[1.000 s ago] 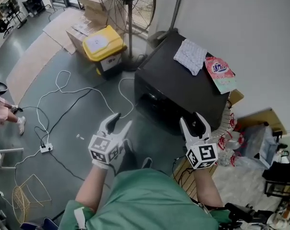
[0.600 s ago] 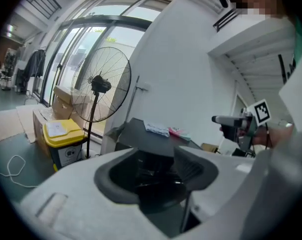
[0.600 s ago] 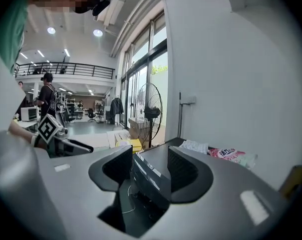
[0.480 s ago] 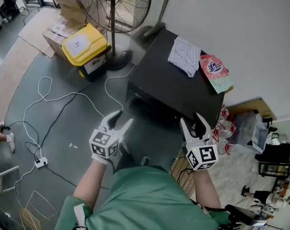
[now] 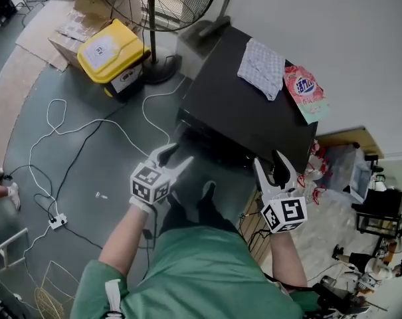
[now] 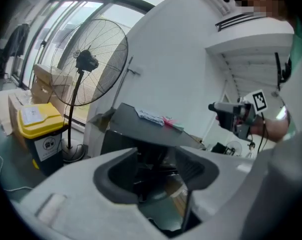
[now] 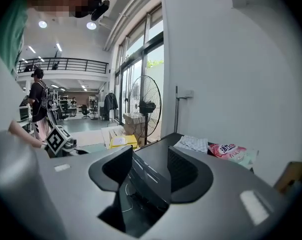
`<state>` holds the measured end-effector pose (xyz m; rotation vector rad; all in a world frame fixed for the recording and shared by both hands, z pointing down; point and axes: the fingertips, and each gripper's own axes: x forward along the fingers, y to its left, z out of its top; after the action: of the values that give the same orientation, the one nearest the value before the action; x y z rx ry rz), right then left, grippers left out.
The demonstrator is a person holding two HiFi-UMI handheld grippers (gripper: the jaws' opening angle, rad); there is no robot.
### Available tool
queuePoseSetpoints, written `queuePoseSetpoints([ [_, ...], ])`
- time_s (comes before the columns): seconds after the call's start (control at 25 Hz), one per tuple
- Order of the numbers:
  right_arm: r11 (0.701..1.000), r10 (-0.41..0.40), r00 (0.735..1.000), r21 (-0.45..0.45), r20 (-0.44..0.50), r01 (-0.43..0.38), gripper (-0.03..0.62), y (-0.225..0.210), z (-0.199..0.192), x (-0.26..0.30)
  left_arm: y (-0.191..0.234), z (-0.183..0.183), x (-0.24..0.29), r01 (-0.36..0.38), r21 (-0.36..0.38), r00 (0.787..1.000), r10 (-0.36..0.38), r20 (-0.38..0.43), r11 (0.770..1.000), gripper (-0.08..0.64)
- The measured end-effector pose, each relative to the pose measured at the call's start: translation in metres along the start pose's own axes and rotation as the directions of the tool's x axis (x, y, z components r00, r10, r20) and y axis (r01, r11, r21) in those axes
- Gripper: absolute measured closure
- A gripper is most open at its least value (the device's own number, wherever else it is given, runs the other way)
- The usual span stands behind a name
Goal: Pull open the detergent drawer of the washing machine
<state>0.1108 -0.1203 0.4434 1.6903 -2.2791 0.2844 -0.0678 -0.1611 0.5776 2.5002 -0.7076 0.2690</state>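
The black washing machine point(image 5: 244, 108) stands against the white wall, with a checked cloth point(image 5: 262, 60) and a pink detergent pouch point(image 5: 305, 92) on its top. Its dark front face point(image 5: 204, 141) is turned toward me; I cannot pick out the drawer on it. My left gripper point(image 5: 173, 159) hovers just short of the machine's front left part. Its jaws are opening and nothing is between them. My right gripper point(image 5: 275, 171) is open and empty near the front right corner. The machine point(image 6: 141, 129) shows between the left gripper point(image 6: 153, 166) jaws, and its panel edge point(image 7: 143, 171) between the right gripper point(image 7: 150, 169) jaws.
A standing fan point(image 5: 154, 5) and a yellow-lidded bin point(image 5: 111, 48) stand left of the machine. White and black cables point(image 5: 68, 131) and a power strip point(image 5: 56, 221) lie on the grey floor. Bags and clutter point(image 5: 337, 178) crowd the right side.
Both grippers have moved forward toward the machine's front. The left one has sunk and now points at the front face, with its jaws a little wider.
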Motion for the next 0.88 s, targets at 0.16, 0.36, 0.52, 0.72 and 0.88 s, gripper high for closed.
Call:
queuePoseSetpoints([
  [0.16, 0.999, 0.042, 0.999, 0.030, 0.006, -0.042, 0.387, -0.008, -0.009, 0.011, 0.001, -0.008, 0.021, 0.078, -0.072, 0.997, -0.079, -0.005, 0.994, 0.316],
  [0.36, 0.996, 0.063, 0.998, 0.055, 0.010, -0.063, 0.387, -0.027, -0.008, 0.017, 0.009, -0.021, 0.053, 0.172, -0.195, 0.984, -0.177, -0.011, 0.966, 0.307],
  [0.52, 0.996, 0.068, 0.998, 0.064, 0.009, -0.069, 0.387, -0.047, -0.014, 0.019, 0.023, -0.039, 0.083, 0.224, -0.267, 0.970, -0.242, -0.037, 0.937, 0.304],
  [0.72, 0.994, 0.054, 0.998, 0.097, -0.016, -0.053, 0.387, -0.065, -0.029, 0.021, 0.039, -0.059, 0.117, 0.258, -0.328, 0.953, -0.296, -0.071, 0.909, 0.298],
  [0.88, 0.993, 0.042, 0.998, 0.112, -0.037, -0.038, 0.387, -0.077, -0.041, 0.021, 0.049, -0.075, 0.142, 0.248, -0.343, 0.943, -0.308, -0.130, 0.906, 0.296],
])
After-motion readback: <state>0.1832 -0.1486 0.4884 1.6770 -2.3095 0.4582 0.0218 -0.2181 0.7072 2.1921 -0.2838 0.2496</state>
